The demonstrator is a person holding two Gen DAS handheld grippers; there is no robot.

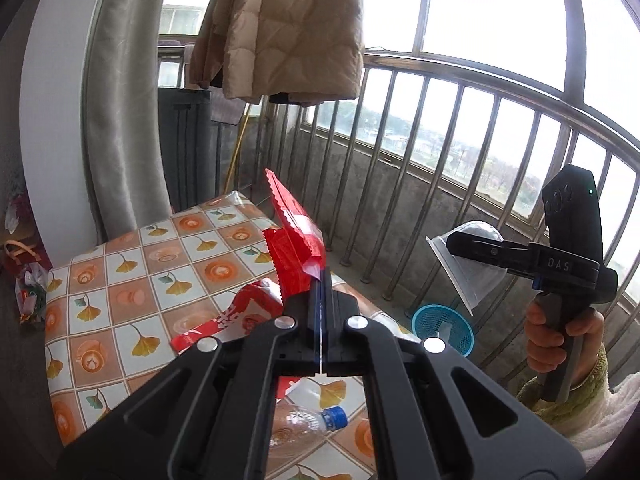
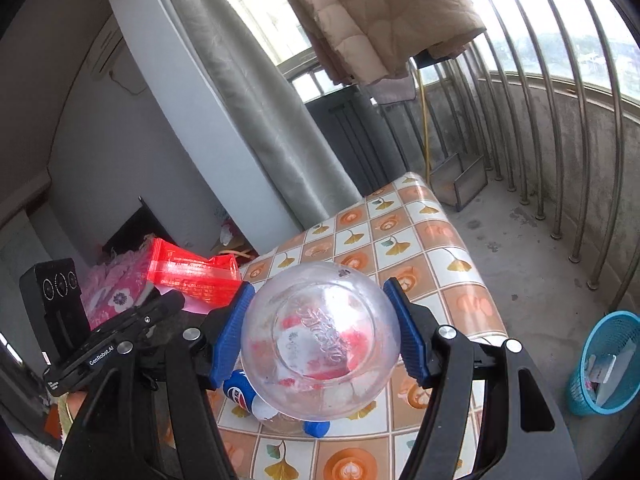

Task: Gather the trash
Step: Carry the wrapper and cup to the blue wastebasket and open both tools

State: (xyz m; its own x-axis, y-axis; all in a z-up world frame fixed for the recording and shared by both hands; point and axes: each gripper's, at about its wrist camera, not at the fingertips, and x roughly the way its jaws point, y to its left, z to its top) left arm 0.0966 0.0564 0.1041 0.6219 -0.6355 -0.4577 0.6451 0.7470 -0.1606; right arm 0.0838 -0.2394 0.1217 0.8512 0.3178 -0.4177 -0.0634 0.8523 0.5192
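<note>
My left gripper is shut on a red snack wrapper and holds it above the table; the wrapper also shows in the right wrist view. My right gripper is shut on a clear plastic dome lid, held above the table; the lid also shows in the left wrist view. A clear bottle with a blue cap lies on the table under my left gripper. Another red wrapper lies on the table. A blue mesh trash basket stands on the floor to the right.
The table has a flower-pattern cloth. A metal railing runs along the balcony edge. A beige jacket hangs above. A curtain hangs at the left. The basket also shows in the left wrist view.
</note>
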